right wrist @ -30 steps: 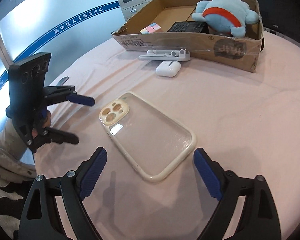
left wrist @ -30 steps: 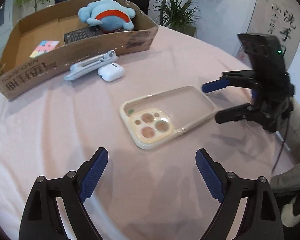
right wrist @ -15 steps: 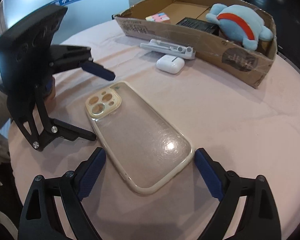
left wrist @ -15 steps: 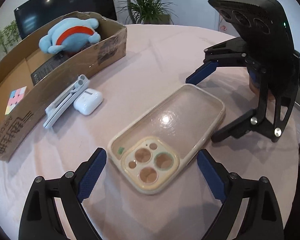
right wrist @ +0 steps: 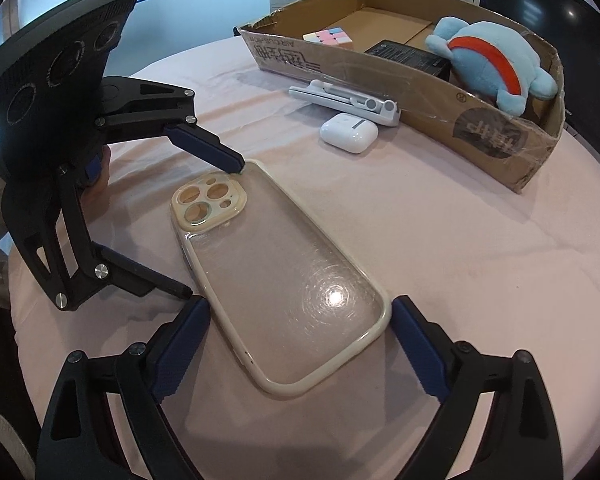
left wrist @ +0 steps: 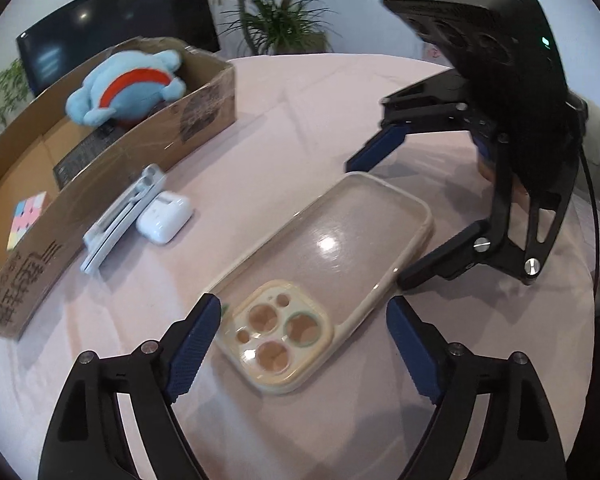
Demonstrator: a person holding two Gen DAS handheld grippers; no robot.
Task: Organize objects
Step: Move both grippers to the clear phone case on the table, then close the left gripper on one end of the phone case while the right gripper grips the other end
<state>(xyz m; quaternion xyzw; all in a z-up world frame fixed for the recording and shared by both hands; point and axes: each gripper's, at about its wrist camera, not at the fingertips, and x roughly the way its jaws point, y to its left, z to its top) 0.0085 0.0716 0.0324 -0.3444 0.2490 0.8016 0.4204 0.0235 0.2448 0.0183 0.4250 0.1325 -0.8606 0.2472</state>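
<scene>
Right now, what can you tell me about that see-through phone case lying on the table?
The phone case is empty, with a clear, scuffed back and a cream, rubbery-looking rim. A raised cream block at one end has round camera holes. It lies flat on the pink tablecloth, apart from the cardboard box. The left tongs straddle its camera end, one tip at the rim, and the right tongs straddle the plain end. Both are open; neither has clamped it.

A glossy clear plastic phone case with a cream rubbery rim point(right wrist: 276, 280) lies on matt pink cloth point(right wrist: 460, 240), near a smooth white plastic earbud case point(right wrist: 349, 133), a taped brown cardboard box point(right wrist: 440, 92) and a fuzzy blue plush toy point(right wrist: 488, 64).
</scene>
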